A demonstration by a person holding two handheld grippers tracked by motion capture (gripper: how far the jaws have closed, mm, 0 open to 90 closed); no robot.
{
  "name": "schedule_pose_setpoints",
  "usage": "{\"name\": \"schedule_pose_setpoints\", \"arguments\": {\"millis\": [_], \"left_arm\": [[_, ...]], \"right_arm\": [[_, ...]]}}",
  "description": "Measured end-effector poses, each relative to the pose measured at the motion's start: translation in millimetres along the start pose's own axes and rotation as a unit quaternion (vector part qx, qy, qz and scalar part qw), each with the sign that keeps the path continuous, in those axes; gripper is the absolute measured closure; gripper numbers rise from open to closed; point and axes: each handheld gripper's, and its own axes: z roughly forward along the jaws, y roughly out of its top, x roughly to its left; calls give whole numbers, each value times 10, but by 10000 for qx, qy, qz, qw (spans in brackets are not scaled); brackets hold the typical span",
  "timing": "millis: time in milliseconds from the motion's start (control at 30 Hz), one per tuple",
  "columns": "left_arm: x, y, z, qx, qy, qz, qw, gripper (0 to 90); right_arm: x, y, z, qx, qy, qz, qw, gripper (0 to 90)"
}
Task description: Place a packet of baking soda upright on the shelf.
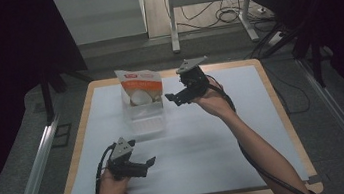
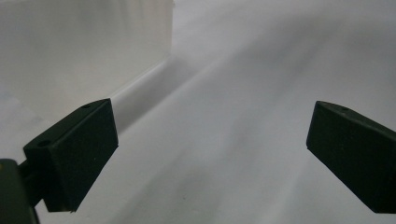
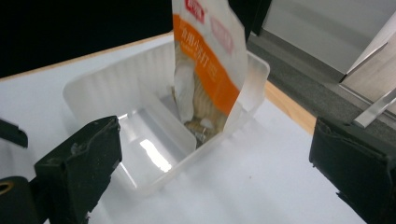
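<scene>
The right gripper [image 1: 176,98], held just above centre of the high view, has its jaws spread wide with nothing between them; in the right gripper view the two black pads stand at the lower left and lower right corners with bare table between. Just left of it in the high view stands an orange-and-white snack pouch [image 1: 140,85], leaning upright against the far wall of a clear plastic tray [image 1: 146,122]; in the right gripper view the pouch [image 3: 209,60] rises through the top centre while the tray [image 3: 93,91] spreads across the middle. The pouch looks settled but only propped, so my guess is the main risk is a brush from the right gripper tipping it over the tray wall, or nudging the light tray across the white table [image 1: 216,141]. The left gripper [image 1: 144,164] rests low at the lower left of the high view, jaws also apart and empty, with the tray wall [image 2: 84,46] pale at the upper left of its own view.
</scene>
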Motion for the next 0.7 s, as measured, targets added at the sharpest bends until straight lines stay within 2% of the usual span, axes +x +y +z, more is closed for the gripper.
{"name": "schedule_pose_setpoints", "arguments": {"millis": [500, 700], "left_arm": [[-9, -1, 1, 4, 18, 5, 10000, 21], [-15, 2, 1, 24, 17, 34, 10000, 21]], "right_arm": [[141, -372, -187, -20, 61, 22, 10000, 25], [164, -558, -287, -71, 48, 164, 9998, 23]]}}
